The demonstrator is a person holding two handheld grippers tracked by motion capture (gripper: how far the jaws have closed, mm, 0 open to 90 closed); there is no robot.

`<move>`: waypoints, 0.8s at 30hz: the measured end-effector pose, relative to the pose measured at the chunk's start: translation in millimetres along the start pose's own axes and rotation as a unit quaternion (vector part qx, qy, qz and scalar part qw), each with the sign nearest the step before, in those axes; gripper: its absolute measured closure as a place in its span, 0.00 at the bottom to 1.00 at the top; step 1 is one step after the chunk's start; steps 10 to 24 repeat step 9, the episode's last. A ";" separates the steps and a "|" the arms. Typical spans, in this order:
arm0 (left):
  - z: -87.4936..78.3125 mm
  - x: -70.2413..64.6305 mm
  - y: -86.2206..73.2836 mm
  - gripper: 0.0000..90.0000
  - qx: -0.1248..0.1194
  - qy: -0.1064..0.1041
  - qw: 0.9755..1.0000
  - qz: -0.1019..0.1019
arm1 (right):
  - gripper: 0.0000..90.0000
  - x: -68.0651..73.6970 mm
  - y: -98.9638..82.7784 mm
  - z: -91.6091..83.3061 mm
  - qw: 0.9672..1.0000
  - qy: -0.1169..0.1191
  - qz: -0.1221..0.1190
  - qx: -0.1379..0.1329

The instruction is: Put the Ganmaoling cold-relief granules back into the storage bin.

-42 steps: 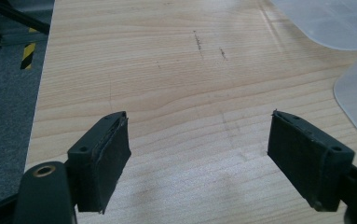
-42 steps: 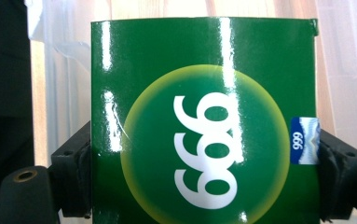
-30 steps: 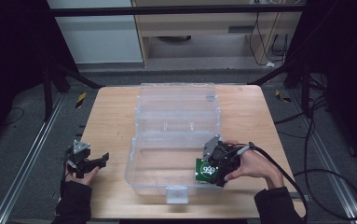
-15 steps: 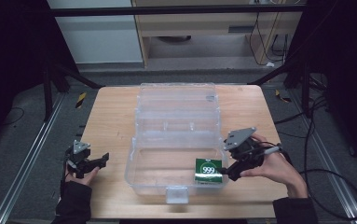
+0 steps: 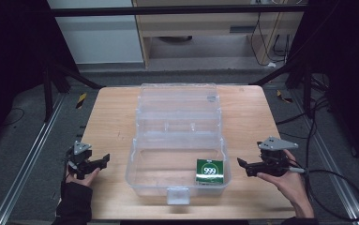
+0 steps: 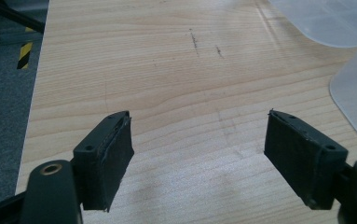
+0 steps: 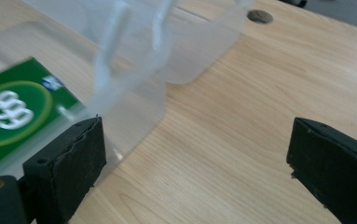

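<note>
A clear plastic box stands open in the middle of the wooden table, its lid laid back. A green packet marked 999 lies in the box's front right corner; the right gripper view shows this packet through the clear wall. My right gripper hovers just right of the box, pointing at it. Its jaws have just been opening and nothing is between them. My left gripper rests left of the box, open over bare wood.
The table has a round hole beyond the box. Metal rails run along the floor at the left. Cables trail over the floor at the right. A cabinet stands behind the table.
The right gripper let go of the green packet inside the box, opened, and drew out to the right of the box. The left gripper stayed put.
</note>
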State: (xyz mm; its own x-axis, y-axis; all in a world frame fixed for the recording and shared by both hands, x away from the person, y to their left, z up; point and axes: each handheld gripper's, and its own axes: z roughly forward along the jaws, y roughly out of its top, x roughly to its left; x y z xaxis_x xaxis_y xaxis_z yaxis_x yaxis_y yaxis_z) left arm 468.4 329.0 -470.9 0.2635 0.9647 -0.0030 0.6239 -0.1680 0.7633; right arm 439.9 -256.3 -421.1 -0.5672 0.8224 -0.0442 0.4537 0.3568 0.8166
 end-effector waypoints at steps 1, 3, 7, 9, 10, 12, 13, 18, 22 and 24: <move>0.0 0.1 0.0 0.26 0.001 0.000 1.000 0.000 | 0.05 -2.5 -5.9 3.3 1.000 -0.009 0.004 0.001; -0.2 0.3 -0.4 0.27 0.001 -0.001 1.000 0.000 | 0.05 -5.8 -13.9 7.3 1.000 -0.024 0.018 0.003; 0.8 0.2 -0.9 0.29 0.004 -0.001 1.000 0.001 | 0.05 -14.4 -32.7 16.6 0.997 -0.051 0.053 0.006; 2.0 0.2 -1.4 0.29 0.007 0.000 1.000 0.003 | 0.05 -17.8 -40.0 20.1 0.995 -0.065 0.070 0.012; 2.0 0.2 -1.4 0.29 0.007 0.000 1.000 0.003 | 0.05 -17.8 -40.0 20.1 0.995 -0.065 0.070 0.012; 2.0 0.2 -1.4 0.29 0.007 0.000 1.000 0.003 | 0.05 -17.8 -40.0 20.1 0.995 -0.065 0.070 0.012; 2.0 0.2 -1.4 0.29 0.007 0.000 1.000 0.003 | 0.05 -17.8 -40.0 20.1 0.995 -0.065 0.070 0.012; 2.0 0.2 -1.4 0.29 0.007 0.000 1.000 0.003 | 0.05 -17.8 -40.0 20.1 0.995 -0.065 0.070 0.012; 2.0 0.2 -1.4 0.29 0.007 0.000 1.000 0.003 | 0.05 -17.8 -40.0 20.1 0.995 -0.065 0.070 0.012; 2.0 0.2 -1.4 0.29 0.007 0.000 1.000 0.003 | 0.05 -17.8 -40.0 20.1 0.995 -0.065 0.070 0.012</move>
